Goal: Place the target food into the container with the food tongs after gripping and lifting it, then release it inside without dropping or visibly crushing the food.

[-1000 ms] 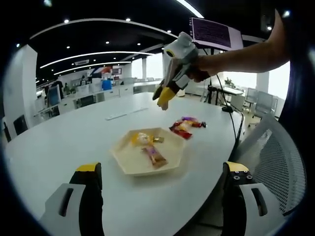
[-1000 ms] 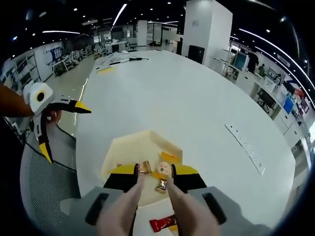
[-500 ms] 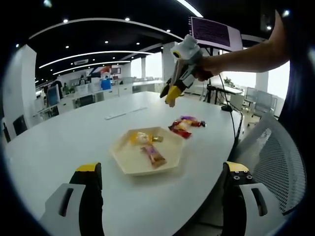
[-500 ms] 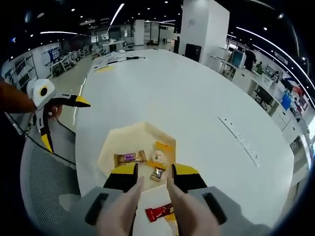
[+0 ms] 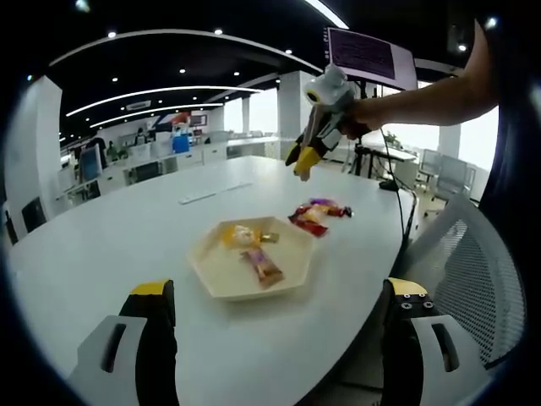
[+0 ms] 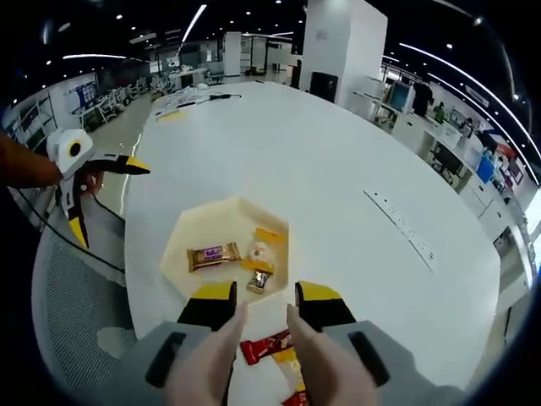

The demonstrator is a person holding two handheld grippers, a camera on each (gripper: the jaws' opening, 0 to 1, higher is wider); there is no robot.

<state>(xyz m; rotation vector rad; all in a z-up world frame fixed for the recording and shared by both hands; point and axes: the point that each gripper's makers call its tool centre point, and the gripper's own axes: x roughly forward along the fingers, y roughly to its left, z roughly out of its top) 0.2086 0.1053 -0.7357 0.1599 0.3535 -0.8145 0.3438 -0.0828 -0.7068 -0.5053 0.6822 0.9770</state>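
We are in a large open office, over a wide white table [image 6: 338, 161] that carries a pale hexagonal tray [image 5: 254, 262]. Inside the tray lie three wrapped sweets: a long bar [image 6: 211, 255], a round pale one on a yellow wrapper [image 6: 269, 251] and a small dark one [image 6: 259, 280]. Just beside the tray, on the bare table, rests a red wrapped bar [image 6: 265, 345] with other wrappers next to it; we judge this is the food not yet placed.

Our right gripper [image 6: 263, 309] hangs high above these wrappers, its tongs spread with nothing between them. Our left gripper [image 5: 275, 317] waits well apart from the tray, also wide open and empty.

The risks, as we see them: the wrappers lie close together, so the tongs may catch two at once; the foil looks slippery, so a weak grip may drop it over the rim, while a hard grip may crush it.
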